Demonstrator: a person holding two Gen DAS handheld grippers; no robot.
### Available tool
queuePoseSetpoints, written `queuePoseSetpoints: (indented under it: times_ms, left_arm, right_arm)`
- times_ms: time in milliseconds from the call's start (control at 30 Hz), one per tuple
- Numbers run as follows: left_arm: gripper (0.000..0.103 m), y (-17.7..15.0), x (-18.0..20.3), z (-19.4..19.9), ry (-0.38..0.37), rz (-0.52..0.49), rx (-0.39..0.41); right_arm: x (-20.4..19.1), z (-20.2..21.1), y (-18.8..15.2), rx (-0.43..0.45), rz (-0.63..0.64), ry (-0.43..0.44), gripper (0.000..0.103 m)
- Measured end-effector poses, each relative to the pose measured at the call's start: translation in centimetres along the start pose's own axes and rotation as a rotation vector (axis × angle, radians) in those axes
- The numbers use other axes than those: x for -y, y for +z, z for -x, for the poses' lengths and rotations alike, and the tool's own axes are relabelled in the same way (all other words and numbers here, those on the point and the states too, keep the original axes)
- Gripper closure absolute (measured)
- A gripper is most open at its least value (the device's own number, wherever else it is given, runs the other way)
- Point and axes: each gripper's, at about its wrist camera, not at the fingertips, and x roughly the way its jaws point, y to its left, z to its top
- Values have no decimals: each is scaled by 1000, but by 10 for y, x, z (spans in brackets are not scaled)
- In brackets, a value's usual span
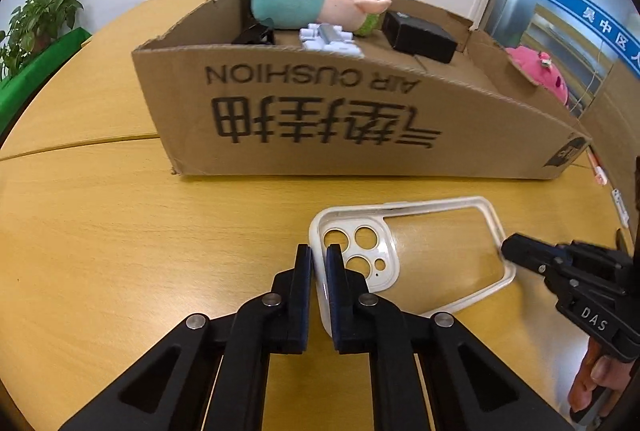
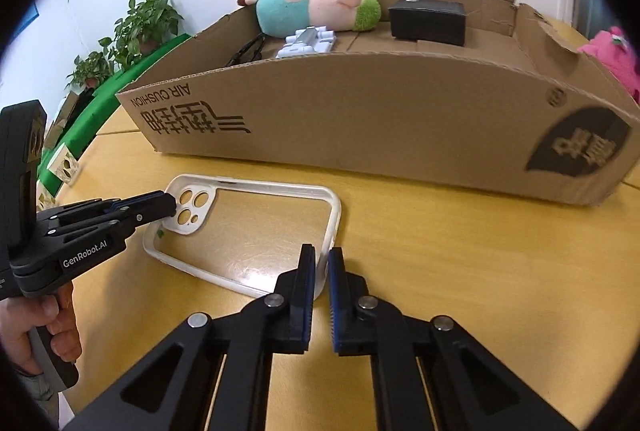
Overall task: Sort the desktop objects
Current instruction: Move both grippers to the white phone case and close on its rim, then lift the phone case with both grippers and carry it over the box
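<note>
Clear phone case (image 1: pixel 412 251), white rim, flat on the wood-grain table (image 1: pixel 120 251) before the corrugated cardboard box (image 1: pixel 340 111). Left tongs (image 1: pixel 319 263) narrowed onto its camera-end rim; right tongs (image 2: pixel 321 267) narrowed onto the opposite end rim.

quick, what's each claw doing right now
Left claw: closed on the phone case rim, camera end.
Right claw: closed on the case's opposite rim.

Left hand-held gripper (image 1: pixel 319 263) clamps phone case (image 1: pixel 408 255) rim on table (image 1: pixel 120 251).
</note>
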Motion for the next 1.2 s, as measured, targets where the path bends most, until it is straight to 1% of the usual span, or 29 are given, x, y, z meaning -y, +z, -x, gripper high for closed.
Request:
queuePoseSetpoints:
  times_ms: [100,233,367,467,567,633,700,800,900,967,1100,1200]
  left_arm:
    - [98,4,15,16,-16,-24,37]
    - [98,24,47,57,-49,-90,135]
    - [97,66,80,99,-86,-168,261]
    - [97,97,98,119,-114,-202,321]
    - [97,122,111,128,-134,-229,356]
    - [97,133,119,130,-138,-242,365]
    - [97,142,122,126,-141,-247,362]
    - [97,153,121,115,-148,-237,328]
    - [97,160,114,98,-141,-226,291]
    - [97,165,102,87,-120,-208,274]
    - [97,175,71,66,-70,-169,228]
    - [97,175,51,49,-37,-149,181]
  right_arm:
    - [12,13,-5,26,-47,16,98]
    - [22,61,0,152,-69,-8,98]
    - [30,123,28,312,-62,-45,98]
    - [37,156,51,394,-37,-81,98]
    - [44,174,67,435,-27,-109,98]
    - [49,180,76,451,-22,-127,98]
    - [54,180,82,452,-23,-133,98]
    - [63,176,90,441,-34,-126,98]
    - [67,160,101,415,-34,-116,98]
    - [67,143,112,387,-20,-114,98]
    - [58,102,132,321,-14,-62,98]
    - [51,75,143,280,-15,-25,98]
